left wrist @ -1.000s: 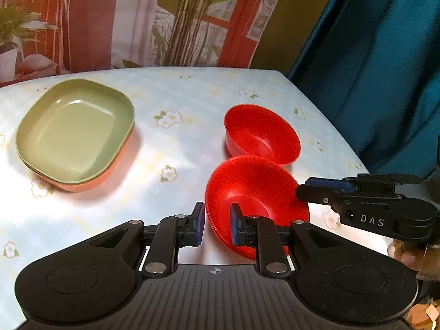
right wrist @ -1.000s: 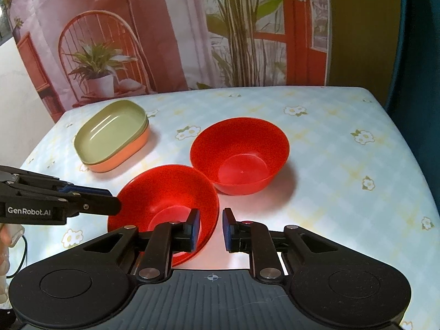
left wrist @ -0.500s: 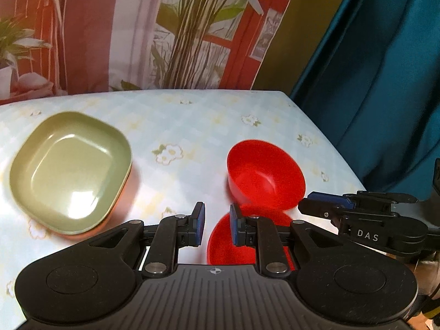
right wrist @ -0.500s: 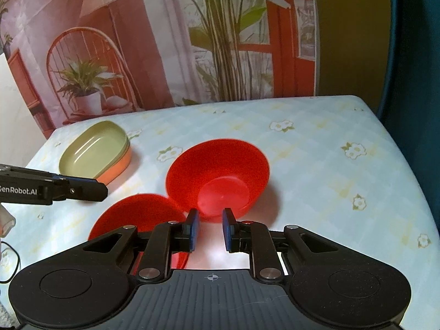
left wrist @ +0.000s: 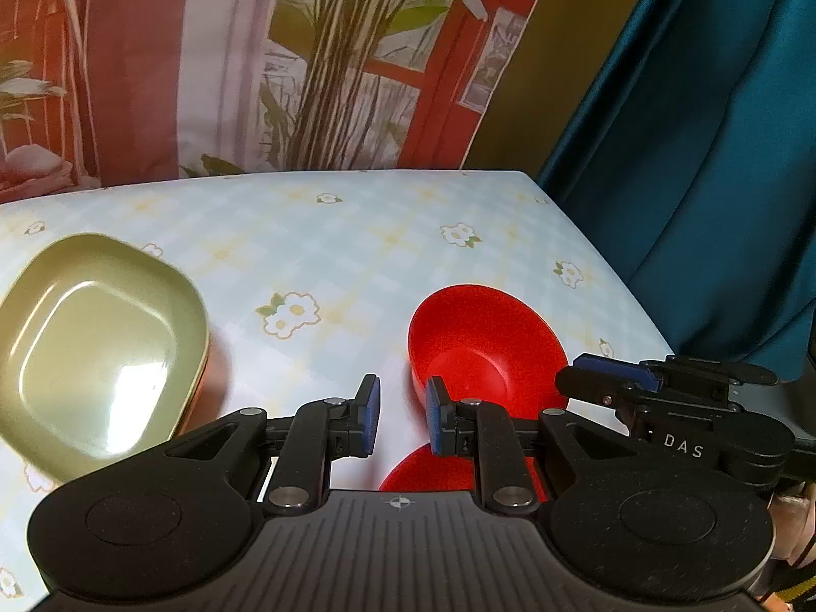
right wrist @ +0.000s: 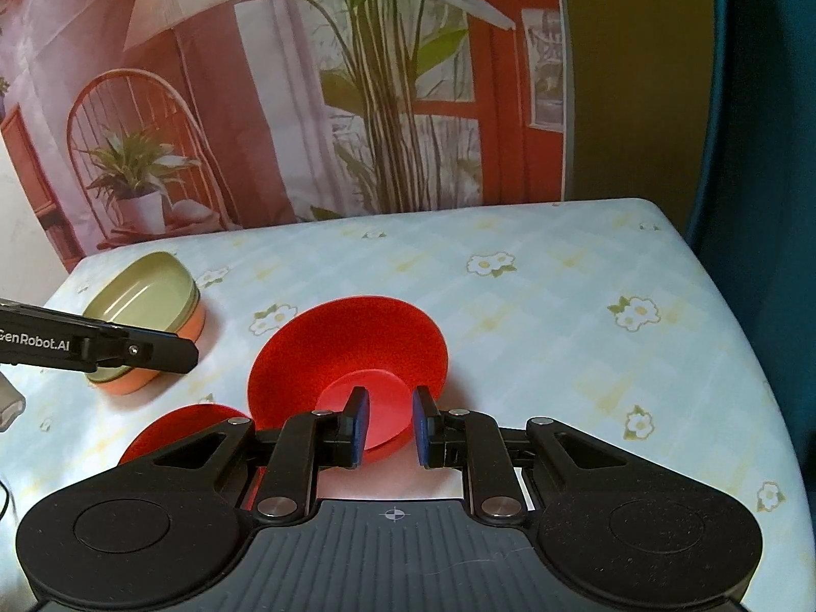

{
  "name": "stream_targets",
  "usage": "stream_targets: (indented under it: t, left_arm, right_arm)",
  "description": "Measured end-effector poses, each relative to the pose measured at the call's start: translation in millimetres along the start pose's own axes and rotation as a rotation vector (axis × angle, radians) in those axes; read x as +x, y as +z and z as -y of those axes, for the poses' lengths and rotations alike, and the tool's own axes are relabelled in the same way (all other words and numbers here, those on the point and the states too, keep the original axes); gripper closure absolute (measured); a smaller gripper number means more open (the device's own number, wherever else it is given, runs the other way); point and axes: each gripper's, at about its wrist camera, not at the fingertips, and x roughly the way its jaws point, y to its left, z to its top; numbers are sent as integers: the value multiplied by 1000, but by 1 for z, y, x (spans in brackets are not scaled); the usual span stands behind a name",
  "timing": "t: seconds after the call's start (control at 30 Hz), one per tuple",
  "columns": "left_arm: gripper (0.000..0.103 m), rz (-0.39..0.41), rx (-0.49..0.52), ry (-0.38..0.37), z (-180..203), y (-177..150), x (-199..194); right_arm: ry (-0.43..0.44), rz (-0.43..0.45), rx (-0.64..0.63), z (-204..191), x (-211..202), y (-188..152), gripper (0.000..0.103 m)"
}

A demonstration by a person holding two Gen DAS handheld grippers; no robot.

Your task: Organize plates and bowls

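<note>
Both hand-held grippers narrowly parted, empty. Orange plate (right wrist: 133, 375) under green plate (right wrist: 143, 296) visible only from right wrist.

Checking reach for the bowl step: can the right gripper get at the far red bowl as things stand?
Probably yes. The right gripper points straight at the far red bowl, nothing lies between them, and its jaws hold nothing, though the narrow gap would need widening to take the rim.
</note>
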Motion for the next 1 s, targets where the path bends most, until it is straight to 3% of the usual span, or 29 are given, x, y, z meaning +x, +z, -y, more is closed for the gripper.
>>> stream_targets:
  t: [0.8,0.9,1.0]
  left_arm:
    - [81,-56,7,-52,5,9,38]
    - [75,-62,10,-54,7,10,43]
    - [75,-63,8,-53,6,10,45]
  right_arm:
    - [-15,28,75,15,8,4,85]
    - [-17,18,91,20,10,3,85]
    - [-5,4,118,24,15,-1,85]
